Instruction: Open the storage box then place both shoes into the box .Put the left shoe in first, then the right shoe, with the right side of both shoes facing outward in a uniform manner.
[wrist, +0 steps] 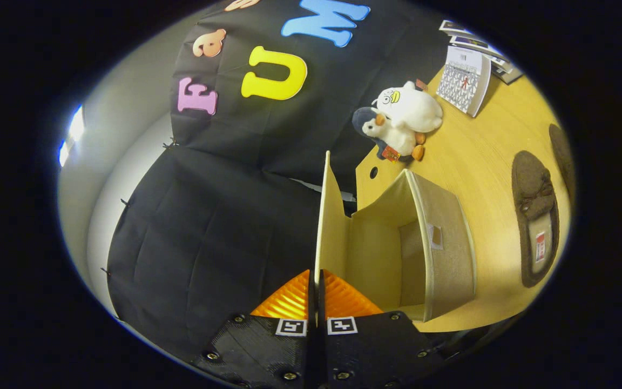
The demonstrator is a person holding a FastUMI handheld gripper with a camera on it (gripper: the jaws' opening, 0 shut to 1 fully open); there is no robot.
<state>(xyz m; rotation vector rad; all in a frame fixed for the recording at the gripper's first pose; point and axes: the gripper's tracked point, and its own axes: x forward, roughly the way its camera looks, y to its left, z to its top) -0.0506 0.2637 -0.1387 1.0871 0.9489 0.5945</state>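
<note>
The beige fabric storage box (440, 237) stands on the wooden table with its inside showing and nothing in it. Its lid (331, 216) is swung up on edge and runs straight ahead from my gripper (316, 294). The two orange fingers are shut on the lid's near edge, one on each face. A brown slipper (535, 216) lies on the table beyond the box's far side, its opening facing up. The edge of a second brown slipper (562, 156) shows past the first one.
Two plush toys, a white one (411, 108) and a dark penguin-like one (384, 135), lie near the table's (478, 162) back edge. A small desk calendar (465, 81) and some cards (478, 46) stand behind them. A cable hole (373, 172) is in the table near the box.
</note>
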